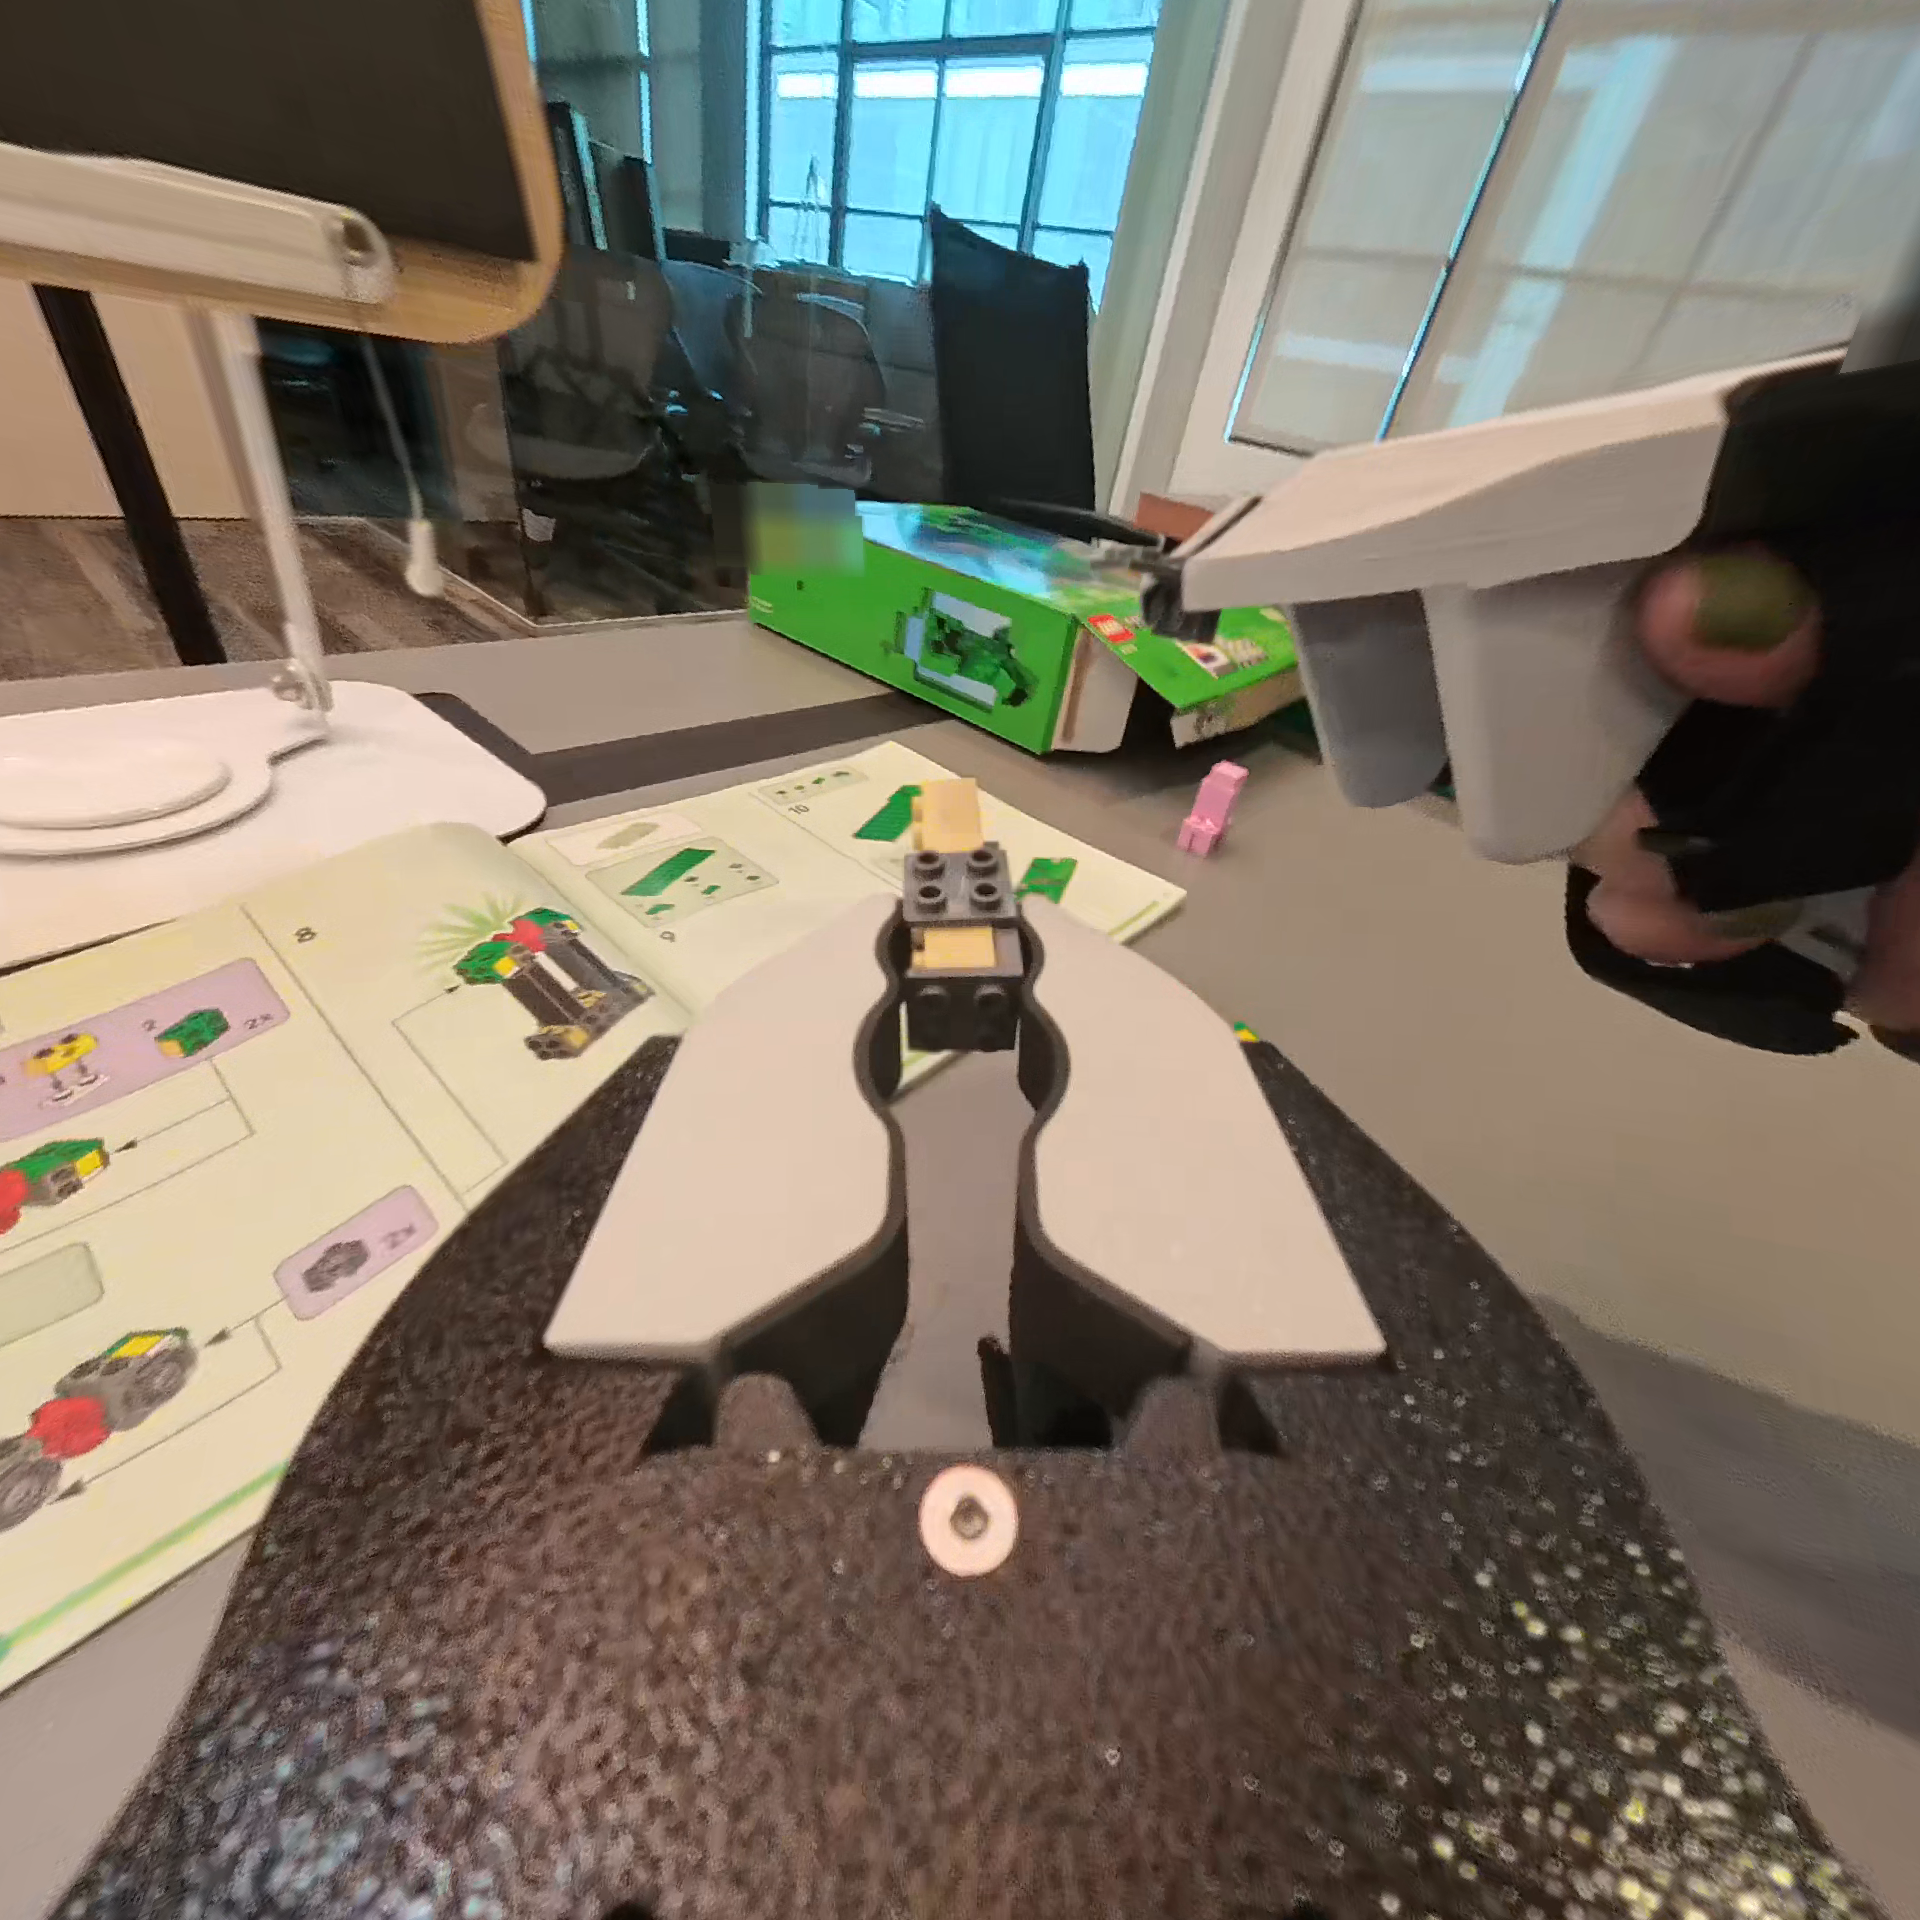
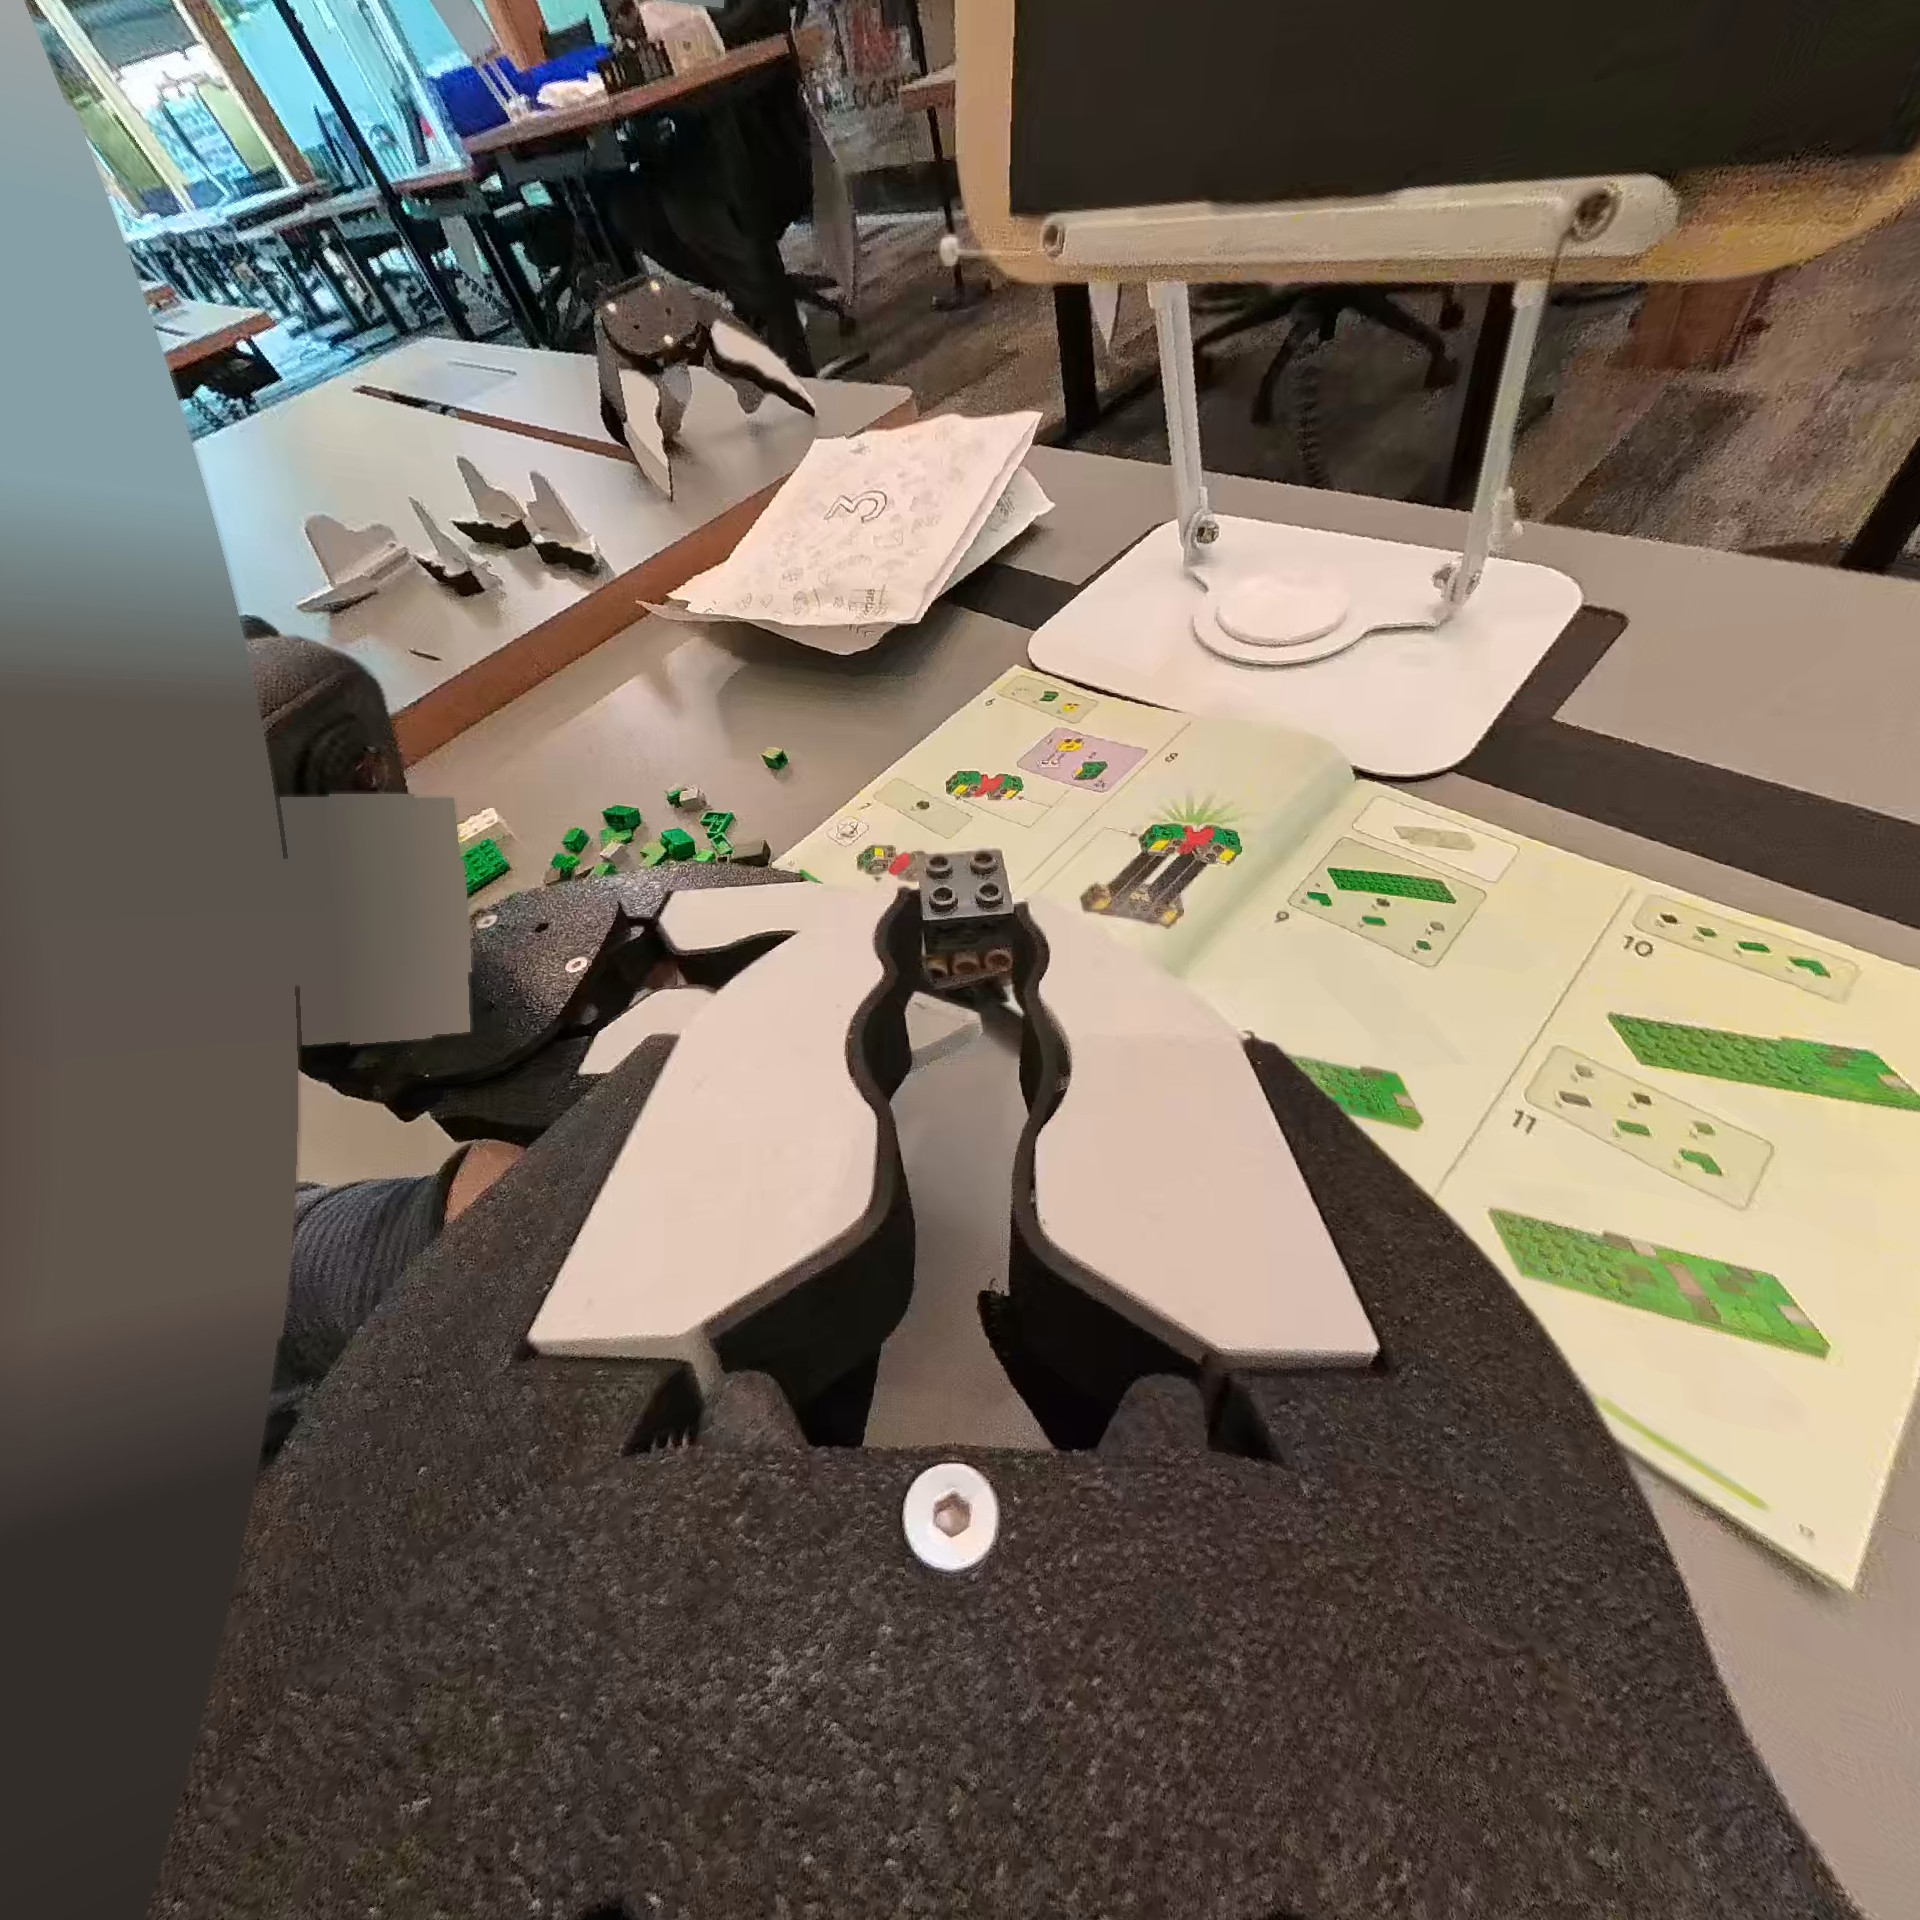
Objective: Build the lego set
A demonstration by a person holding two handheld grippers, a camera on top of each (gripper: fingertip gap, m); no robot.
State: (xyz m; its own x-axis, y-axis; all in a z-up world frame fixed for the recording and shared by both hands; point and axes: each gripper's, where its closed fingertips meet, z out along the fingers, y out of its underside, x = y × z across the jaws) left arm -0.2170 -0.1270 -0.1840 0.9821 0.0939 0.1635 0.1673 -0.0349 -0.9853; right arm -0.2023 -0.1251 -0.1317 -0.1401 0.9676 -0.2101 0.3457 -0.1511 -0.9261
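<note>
My left gripper (image 1: 961,940) is shut on a small lego assembly (image 1: 961,883): a dark grey two-by-two brick on top, tan pieces and a black brick below. It is held above the open instruction booklet (image 1: 416,1039). My right gripper (image 2: 966,935) is shut on a second small assembly (image 2: 966,899), a dark grey two-by-two brick over a black and tan piece. The right gripper also shows in the left wrist view (image 1: 1174,603), held by a gloved hand at the upper right. The left gripper shows in the right wrist view (image 2: 623,935), low at the left.
The booklet (image 2: 1455,987) lies open on the grey table. Loose green and grey bricks (image 2: 644,831) lie left of it. A white tablet stand base (image 2: 1320,634), a crumpled paper bag (image 2: 873,530), a green lego box (image 1: 956,623) and a pink figure (image 1: 1210,805) stand around. My right fingertips sit around 6 centimeters from my left ones. Both grippers' tips are roughly 25 centimeters from the pink figure (image 1: 1210,805).
</note>
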